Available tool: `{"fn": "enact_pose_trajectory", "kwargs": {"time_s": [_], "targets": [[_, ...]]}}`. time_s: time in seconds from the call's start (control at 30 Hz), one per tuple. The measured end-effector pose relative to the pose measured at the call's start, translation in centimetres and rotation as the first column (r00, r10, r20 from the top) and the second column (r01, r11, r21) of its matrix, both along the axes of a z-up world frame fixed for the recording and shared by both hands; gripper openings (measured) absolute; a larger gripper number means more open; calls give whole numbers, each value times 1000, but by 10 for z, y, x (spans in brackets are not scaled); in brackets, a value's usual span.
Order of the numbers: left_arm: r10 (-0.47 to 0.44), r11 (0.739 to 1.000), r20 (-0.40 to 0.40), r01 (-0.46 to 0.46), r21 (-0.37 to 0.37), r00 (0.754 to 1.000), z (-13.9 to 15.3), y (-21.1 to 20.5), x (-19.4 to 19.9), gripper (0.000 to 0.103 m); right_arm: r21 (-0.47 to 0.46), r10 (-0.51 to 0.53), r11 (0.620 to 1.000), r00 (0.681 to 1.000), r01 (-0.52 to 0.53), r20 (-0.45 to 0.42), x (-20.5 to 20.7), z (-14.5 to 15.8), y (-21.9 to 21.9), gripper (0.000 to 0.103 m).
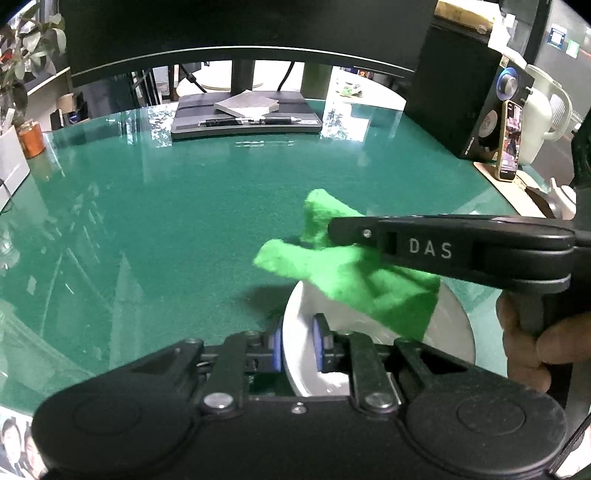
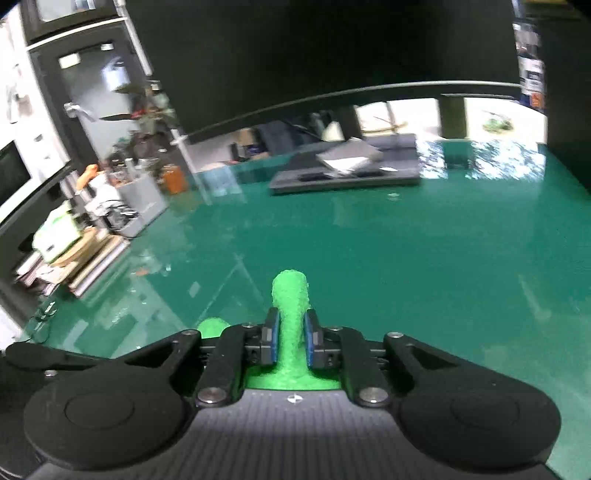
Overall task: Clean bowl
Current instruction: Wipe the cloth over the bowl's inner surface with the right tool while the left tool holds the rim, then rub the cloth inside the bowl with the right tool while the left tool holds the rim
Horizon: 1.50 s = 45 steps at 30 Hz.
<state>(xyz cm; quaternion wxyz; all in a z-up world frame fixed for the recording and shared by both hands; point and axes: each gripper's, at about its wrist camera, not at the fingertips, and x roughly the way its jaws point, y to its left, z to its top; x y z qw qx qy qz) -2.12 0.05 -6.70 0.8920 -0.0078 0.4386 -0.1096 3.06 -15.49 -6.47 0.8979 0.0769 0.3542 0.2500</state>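
Observation:
A white bowl (image 1: 452, 325) rests on the green table top (image 1: 166, 221) at the lower middle of the left wrist view. My left gripper (image 1: 297, 334) is shut on the bowl's near-left rim, one blue pad inside and one outside. A bright green cloth (image 1: 332, 266) hangs over the bowl, pinched in my right gripper (image 1: 334, 232), which reaches in from the right with a hand (image 1: 532, 343) on its handle. In the right wrist view the right gripper (image 2: 290, 332) is shut on a fold of the cloth (image 2: 290, 295), which sticks up between its pads. That view hides the bowl.
A large monitor (image 1: 240, 33) stands at the back, with a notebook (image 1: 245, 103) and pens on its grey base (image 1: 192, 127). At the right are a black speaker (image 1: 454, 92), a phone (image 1: 511, 142) and a white kettle (image 1: 539, 118). A copper can (image 1: 31, 138) stands far left.

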Motion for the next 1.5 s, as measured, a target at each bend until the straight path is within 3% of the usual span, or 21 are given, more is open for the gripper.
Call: {"fn": "enact_pose_trajectory", "kwargs": {"time_s": [0.17,0.27,0.43,0.6,0.73,0.9,1.2,1.37,1.5], "targets": [[7,1000,6,-7,0,1000,0,-1,-1,18,15,112,994,993,-112,37,-9,4,29,14],[18,1000,17,-18,-9,1000,-1,1,1,20,6,92,996,994,-93,53,-8,3,23,8],[42,999,37,-42,-1,998,-2,-1,5,21,-24,-25,999,1000,25,15,1,2,-3,14],[53,998,44,-54,21,998,-2,-4,7,21,-12,34,999,999,-34,22,5,5,22,13],[62,998,46,-62,16,997,-2,-4,9,22,-54,76,996,996,-73,49,5,3,36,10],[60,998,51,-62,24,997,-2,-5,8,23,-40,-21,999,1000,22,6,9,3,6,10],[53,998,42,-54,35,998,-3,-7,9,23,-44,41,998,999,-39,36,10,1,33,10],[53,998,44,-54,36,998,-4,-8,7,25,-38,-51,998,999,51,4,11,2,7,10],[51,998,39,-53,35,998,-4,-8,8,26,-44,-29,999,1000,29,11,11,2,18,10]]}}
